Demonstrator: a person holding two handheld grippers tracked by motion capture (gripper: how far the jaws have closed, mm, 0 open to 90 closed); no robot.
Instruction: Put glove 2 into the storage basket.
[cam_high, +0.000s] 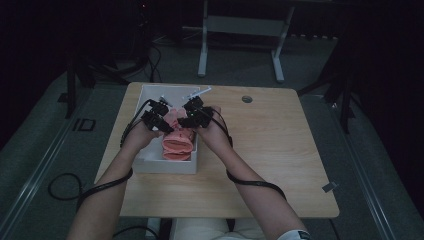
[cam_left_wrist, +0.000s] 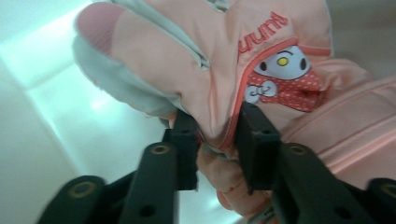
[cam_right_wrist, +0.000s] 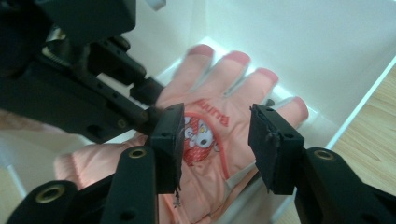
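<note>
A pink padded glove (cam_high: 177, 142) with a cartoon patch lies in a white box (cam_high: 150, 95) on the wooden table (cam_high: 270, 150). In the left gripper view, my left gripper (cam_left_wrist: 217, 140) pinches a fold of the glove (cam_left_wrist: 187, 42); the fabric fills the gap and touches both pads. In the right gripper view, my right gripper (cam_right_wrist: 217, 135) hovers just above the back of the glove (cam_right_wrist: 219, 93), open, with clear space beside each pad. Both grippers, left (cam_high: 165, 125) and right (cam_high: 187, 120), meet over the glove. The left gripper's body (cam_right_wrist: 70, 93) crowds in close at the left.
The box wall (cam_right_wrist: 289, 42) rises close behind the glove's fingertips. A small round grommet (cam_high: 246, 99) is set in the table's far side. Bare wood (cam_high: 280, 170) stretches to the right of the box. Table legs (cam_high: 202, 55) stand on the floor beyond.
</note>
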